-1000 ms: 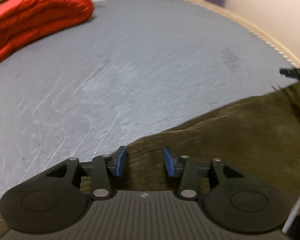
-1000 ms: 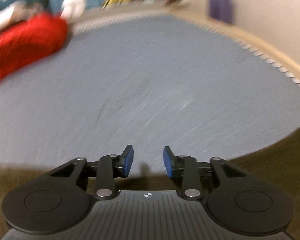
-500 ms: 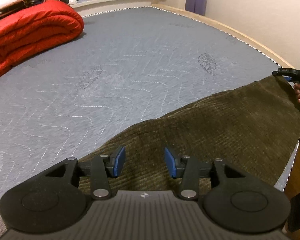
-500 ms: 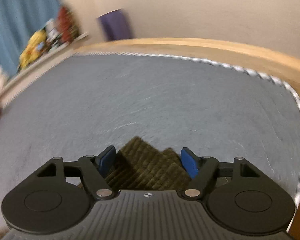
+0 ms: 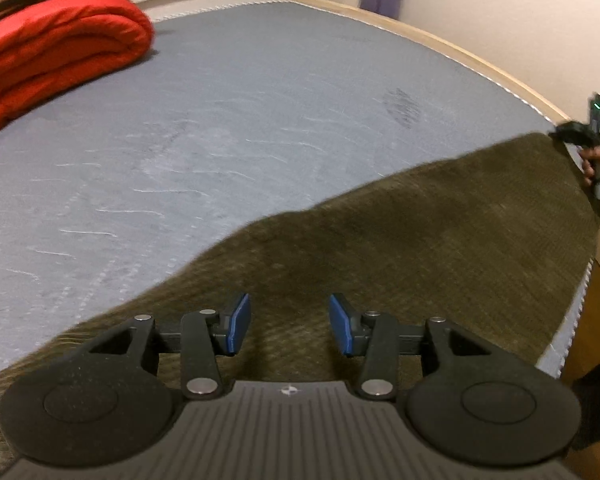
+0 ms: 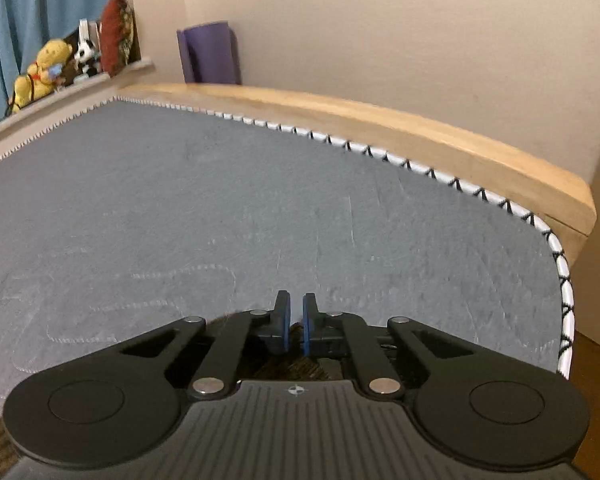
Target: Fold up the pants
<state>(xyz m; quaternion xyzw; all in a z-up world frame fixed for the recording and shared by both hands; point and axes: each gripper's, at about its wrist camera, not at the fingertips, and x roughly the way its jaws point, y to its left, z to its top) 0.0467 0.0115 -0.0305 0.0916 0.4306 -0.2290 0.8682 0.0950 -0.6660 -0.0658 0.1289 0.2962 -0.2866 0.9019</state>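
Observation:
Olive-brown corduroy pants [image 5: 440,236] lie spread along the near edge of a grey mattress [image 5: 240,112]. My left gripper [image 5: 286,325] is open, its blue pads just above the pants' near end. My right gripper [image 6: 296,322] is shut on the pants' far corner [image 6: 296,368], with only a little fabric showing under the jaws. In the left wrist view the right gripper [image 5: 572,136] shows at the far right, at that corner of the pants.
A rolled red quilt [image 5: 56,56] lies at the back left of the mattress. A wooden bed frame [image 6: 420,136] runs along the right edge. Stuffed toys [image 6: 40,72] sit on a ledge, and a purple mat [image 6: 210,56] leans on the wall.
My right gripper has shut on the pants' corner; it was open half a second ago. The left gripper stays open over the pants.

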